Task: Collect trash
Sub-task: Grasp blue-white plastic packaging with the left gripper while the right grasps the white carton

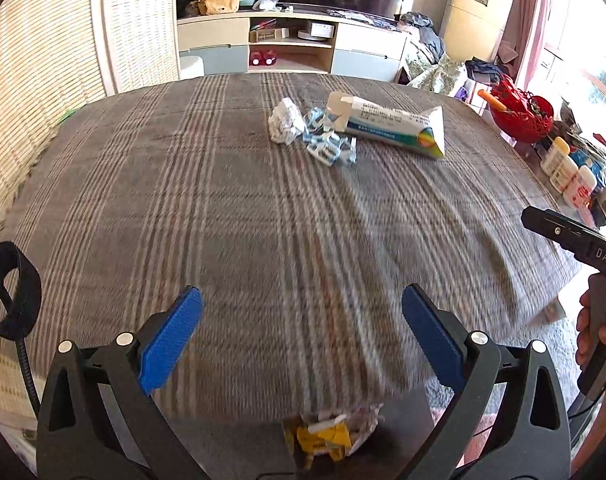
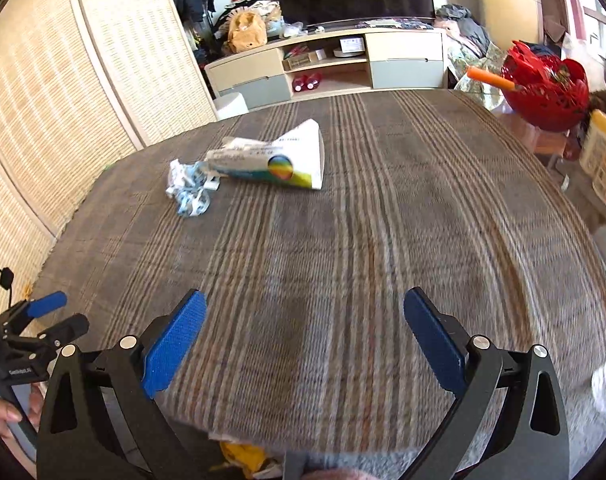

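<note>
On the far half of a plaid-covered bed [image 1: 223,208] lie three pieces of trash: a crumpled white paper ball [image 1: 285,121], a heap of blue-and-white wrappers [image 1: 330,142] and an opened white carton [image 1: 391,125]. The same carton [image 2: 281,162] and wrappers [image 2: 191,190] show in the right wrist view. My left gripper [image 1: 302,312] hovers open over the near edge, nothing between its blue pads. My right gripper [image 2: 305,312] is open too, also well short of the trash. Below the near edge sits a container of yellow and white scraps [image 1: 329,434].
A red basket [image 2: 545,88] and several white bottles [image 1: 569,172] stand on a side table to the right. A TV cabinet [image 1: 291,46] lies beyond the bed, woven panels [image 1: 43,60] at the left. A hand [image 1: 595,332] holds the other gripper's handle.
</note>
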The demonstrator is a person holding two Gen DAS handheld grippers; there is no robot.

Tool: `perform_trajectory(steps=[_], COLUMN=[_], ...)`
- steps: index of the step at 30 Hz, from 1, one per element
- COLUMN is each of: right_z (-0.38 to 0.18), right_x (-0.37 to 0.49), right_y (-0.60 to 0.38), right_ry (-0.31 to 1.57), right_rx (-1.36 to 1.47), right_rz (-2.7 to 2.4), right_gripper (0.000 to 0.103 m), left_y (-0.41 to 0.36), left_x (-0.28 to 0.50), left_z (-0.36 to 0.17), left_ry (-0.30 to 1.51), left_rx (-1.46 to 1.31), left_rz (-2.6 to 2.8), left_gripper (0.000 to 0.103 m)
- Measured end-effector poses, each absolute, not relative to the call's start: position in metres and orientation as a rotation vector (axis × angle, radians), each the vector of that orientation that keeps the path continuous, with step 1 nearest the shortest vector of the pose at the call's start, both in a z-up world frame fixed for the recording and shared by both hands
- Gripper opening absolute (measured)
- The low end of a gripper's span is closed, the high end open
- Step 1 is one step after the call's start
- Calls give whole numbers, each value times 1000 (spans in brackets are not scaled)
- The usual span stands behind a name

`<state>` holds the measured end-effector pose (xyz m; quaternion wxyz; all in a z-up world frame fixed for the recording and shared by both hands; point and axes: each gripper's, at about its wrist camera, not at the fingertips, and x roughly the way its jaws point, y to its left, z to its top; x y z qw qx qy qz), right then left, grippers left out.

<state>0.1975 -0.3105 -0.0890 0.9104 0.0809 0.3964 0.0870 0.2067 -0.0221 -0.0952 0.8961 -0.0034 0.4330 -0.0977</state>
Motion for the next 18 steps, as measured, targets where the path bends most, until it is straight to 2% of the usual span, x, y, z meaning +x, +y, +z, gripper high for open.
perform_trajectory(steps=[9,15,18], right_z=[-86,-93,-98], right_x=[255,284,295], right_y=[-321,-326,-324], right_ry=[819,836,843], right_rx=[152,163,156], right_rz=[192,217,234], right_gripper=[100,100,100], left_y=[-52,-67,-75], left_x=[285,325,338], left_z=[-103,-108,-113], left_ry=[903,917,926], left_rx=[-5,-26,-17], left_rz=[-198,-217,-218], left_gripper=[94,78,75])
